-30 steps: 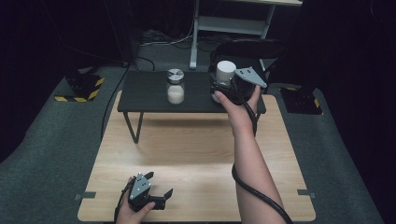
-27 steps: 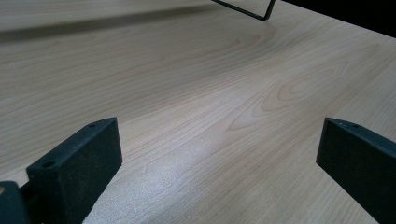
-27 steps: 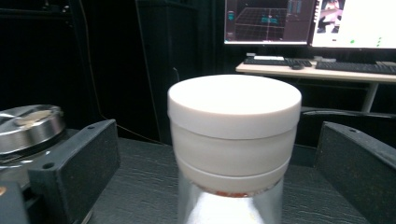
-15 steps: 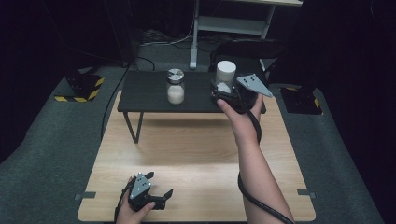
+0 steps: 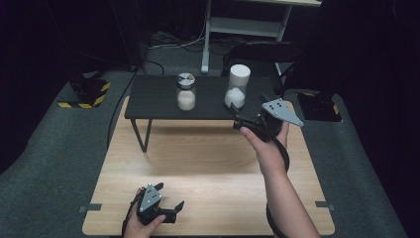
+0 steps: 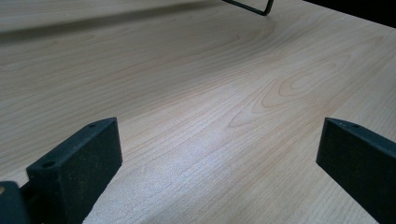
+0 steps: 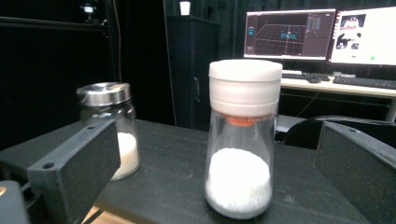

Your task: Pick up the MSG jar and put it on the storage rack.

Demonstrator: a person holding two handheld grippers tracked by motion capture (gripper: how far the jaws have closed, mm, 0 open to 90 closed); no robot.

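A: Status?
B: My right claw [image 5: 236, 122] gapes empty just before the white-capped clear glass shaker of white powder [image 5: 236, 87] on the black raised shelf [image 5: 153, 101]. Left claw [image 5: 174, 207] idle, spread. No grasp yet.

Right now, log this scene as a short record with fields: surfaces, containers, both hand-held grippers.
surface: light wooden table, with a low black shelf standing at its far side
container 1: white-capped jar, part full of white powder, upright on the shelf
container 2: metal-lidded jar, also holding white powder, upright on the shelf, apart from the first
left hand-held gripper: open, low over the table's near edge, holding nothing
right hand-held gripper: open, facing the white-capped jar, not touching it
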